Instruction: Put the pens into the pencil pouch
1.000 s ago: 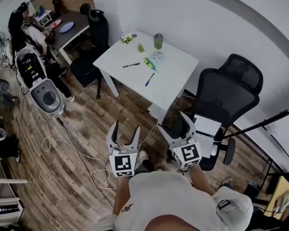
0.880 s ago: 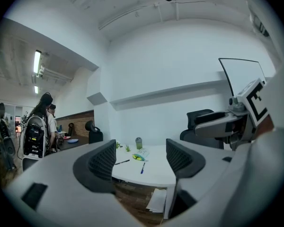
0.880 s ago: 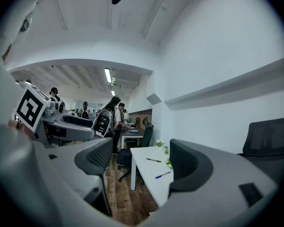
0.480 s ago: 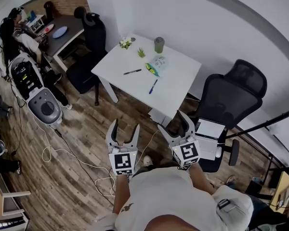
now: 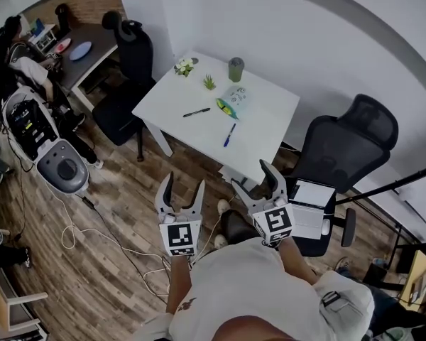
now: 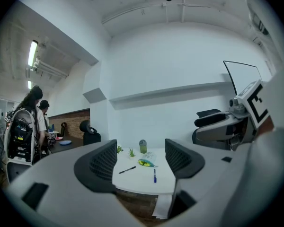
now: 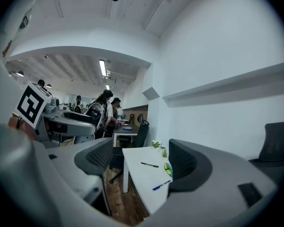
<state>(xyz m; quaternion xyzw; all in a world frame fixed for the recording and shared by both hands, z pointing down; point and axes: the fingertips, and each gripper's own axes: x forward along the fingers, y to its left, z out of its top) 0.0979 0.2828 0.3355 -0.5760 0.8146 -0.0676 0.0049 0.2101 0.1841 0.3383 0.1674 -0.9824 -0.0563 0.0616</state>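
A white table (image 5: 263,137) stands ahead against the wall. On it lie a black pen (image 5: 196,112), a blue pen (image 5: 229,134) and a green-and-yellow pencil pouch (image 5: 231,102). The same black pen (image 6: 127,170), blue pen (image 6: 155,175) and pouch (image 6: 145,162) show far off in the left gripper view. My left gripper (image 5: 180,192) and right gripper (image 5: 254,181) are held over the wooden floor, well short of the table. Both are open with nothing between their jaws. In the right gripper view the black pen (image 7: 149,164) and blue pen (image 7: 161,185) lie between the jaws' outlines.
A black office chair (image 5: 341,144) stands right of the table, another black chair (image 5: 128,62) left of it. A green cup (image 5: 235,69) and small plants (image 5: 209,82) sit at the table's far side. Cables (image 5: 92,219) trail on the floor. People sit at a desk far left (image 5: 25,55).
Both grippers and the head have moved toward the table; the table sits slightly nearer and more to the right in the head view. The jaws stay open.
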